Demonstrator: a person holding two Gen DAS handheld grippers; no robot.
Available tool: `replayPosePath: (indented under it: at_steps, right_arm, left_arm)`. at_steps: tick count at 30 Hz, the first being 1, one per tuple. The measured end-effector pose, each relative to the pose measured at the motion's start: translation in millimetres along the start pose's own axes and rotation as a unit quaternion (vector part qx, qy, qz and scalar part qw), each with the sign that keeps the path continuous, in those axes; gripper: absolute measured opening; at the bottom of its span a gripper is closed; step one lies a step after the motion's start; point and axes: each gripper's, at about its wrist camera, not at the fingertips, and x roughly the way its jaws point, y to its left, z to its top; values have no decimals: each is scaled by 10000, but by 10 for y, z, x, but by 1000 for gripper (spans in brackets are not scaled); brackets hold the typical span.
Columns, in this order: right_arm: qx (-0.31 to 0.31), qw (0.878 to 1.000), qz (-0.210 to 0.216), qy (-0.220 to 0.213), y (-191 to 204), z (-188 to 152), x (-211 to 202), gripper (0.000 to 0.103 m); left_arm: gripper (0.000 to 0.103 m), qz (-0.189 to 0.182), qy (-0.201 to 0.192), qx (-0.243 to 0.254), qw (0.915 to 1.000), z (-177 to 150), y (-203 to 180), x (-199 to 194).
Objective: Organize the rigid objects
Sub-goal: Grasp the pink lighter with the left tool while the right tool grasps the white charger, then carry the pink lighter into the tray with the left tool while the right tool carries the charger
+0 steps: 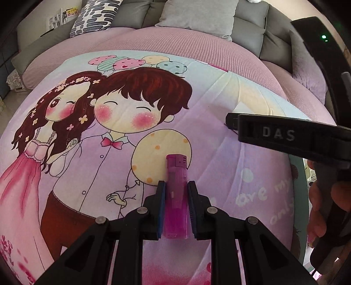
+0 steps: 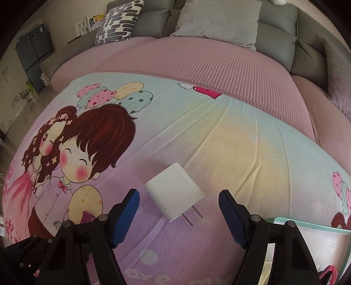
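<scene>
A translucent purple lighter (image 1: 176, 193) points away from me over the cartoon-print blanket (image 1: 87, 153). My left gripper (image 1: 176, 186) is shut on its lower body, blue pads pressed against both sides. A white plug-in charger (image 2: 173, 188) lies flat on the blanket, its two metal prongs (image 2: 193, 216) facing the lower right. My right gripper (image 2: 178, 194) stands open around it, with a gap between each blue pad and the charger. In the left wrist view a black finger (image 1: 263, 131) of the right gripper reaches in from the right, held by a hand (image 1: 318, 208).
The blanket lies on a pink textured bed cover (image 2: 219, 65). Grey cushions (image 2: 217, 19) and a black-and-white patterned pillow (image 2: 118, 19) line the far side. A teal-rimmed container (image 2: 307, 223) sits at the lower right, something pink (image 2: 329, 271) inside it.
</scene>
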Motion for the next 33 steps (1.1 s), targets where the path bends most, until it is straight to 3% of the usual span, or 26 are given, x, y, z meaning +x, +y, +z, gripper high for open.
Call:
replayPosePath:
  at_steps: [5, 13, 21, 25, 33]
  right_arm:
    - [112, 9999, 89, 97, -18, 3, 114, 59]
    - [280, 9995, 163, -2, -84, -97, -59, 58]
    - [791, 9952, 278, -500, -305, -464, -649, 58]
    - [1252, 9899, 97, -662, -561, -869, -994, 58]
    - [1960, 9785, -385, -519, -1080, -1649, -1425, 43]
  left_arm:
    - [21, 46, -40, 0, 10000, 28, -15, 28]
    - [20, -127, -146, -286, 9994, 38, 48, 2]
    - [20, -586, -394, -384, 9968, 48, 9, -230]
    - [20, -863, -560, -38, 9947, 37, -248, -437]
    - [20, -1551, -687, 853, 9818, -120, -973, -773]
